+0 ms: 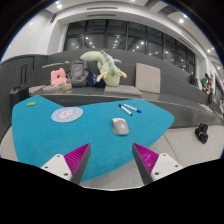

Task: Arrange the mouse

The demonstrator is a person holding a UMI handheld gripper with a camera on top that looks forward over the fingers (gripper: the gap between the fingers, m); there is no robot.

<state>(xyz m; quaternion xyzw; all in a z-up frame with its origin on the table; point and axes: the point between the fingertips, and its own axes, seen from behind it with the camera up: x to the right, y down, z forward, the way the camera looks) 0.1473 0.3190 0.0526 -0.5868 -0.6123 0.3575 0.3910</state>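
Observation:
A grey computer mouse (120,125) lies on a teal mat (60,135) that covers the table, a little beyond my fingers and slightly right of the middle between them. My gripper (112,160) is open and empty, its two pink-padded fingers (77,160) spread wide over the mat's near edge. Nothing stands between them.
A round silver disc (67,115) lies on the mat to the left. A blue-and-white pen-like object (129,108) lies beyond the mouse. A pink item (58,75) and a plush toy (106,68) sit on the dark couch behind. The grey table edge (110,176) is near.

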